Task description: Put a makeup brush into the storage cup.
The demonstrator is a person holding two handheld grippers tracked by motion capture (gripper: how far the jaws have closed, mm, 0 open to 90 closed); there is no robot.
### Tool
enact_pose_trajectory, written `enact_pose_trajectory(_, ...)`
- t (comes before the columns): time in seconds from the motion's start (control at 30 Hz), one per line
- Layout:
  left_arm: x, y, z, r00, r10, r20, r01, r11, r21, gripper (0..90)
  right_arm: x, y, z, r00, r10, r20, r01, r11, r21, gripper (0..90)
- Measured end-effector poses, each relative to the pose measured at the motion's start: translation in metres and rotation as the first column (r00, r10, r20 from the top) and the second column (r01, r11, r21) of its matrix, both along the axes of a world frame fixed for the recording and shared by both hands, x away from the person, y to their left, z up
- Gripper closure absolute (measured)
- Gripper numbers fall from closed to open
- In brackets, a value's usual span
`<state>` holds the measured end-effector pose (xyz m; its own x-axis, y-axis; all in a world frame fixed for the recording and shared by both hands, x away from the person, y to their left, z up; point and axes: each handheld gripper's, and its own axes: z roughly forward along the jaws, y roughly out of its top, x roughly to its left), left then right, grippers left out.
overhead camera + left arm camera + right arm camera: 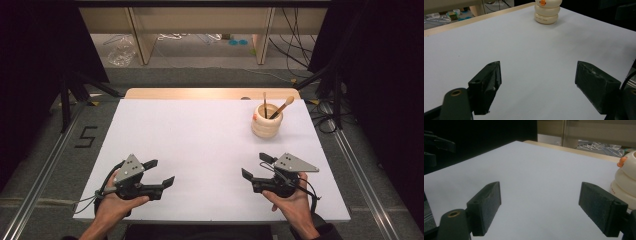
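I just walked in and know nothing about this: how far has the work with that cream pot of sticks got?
Nothing looks done yet. The cream holder stands upright near the table's far right, two sticks in it. The left gripper and right gripper are open and empty near the front edge, apart from the holder. Reaching and grasping seem wholly ahead.

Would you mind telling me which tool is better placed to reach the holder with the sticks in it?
The right tool, probably. The holder stands on the table's far right, just ahead of that tool, whose jaws are open. The left tool, also open, would have to cross the table.
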<state>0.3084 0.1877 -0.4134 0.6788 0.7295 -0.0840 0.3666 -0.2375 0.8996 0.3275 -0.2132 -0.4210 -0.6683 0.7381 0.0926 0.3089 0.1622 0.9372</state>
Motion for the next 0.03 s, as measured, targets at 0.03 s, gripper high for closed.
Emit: enact_pose_trajectory(0.03,0.0,-0.0001,0.0002,1.0,-0.001,0.003,0.001,1.0,0.0,21.4,-0.0002,-0.0011,0.0006,0.9999,0.007,-0.008,-0.007,1.0,-0.007,19.1)
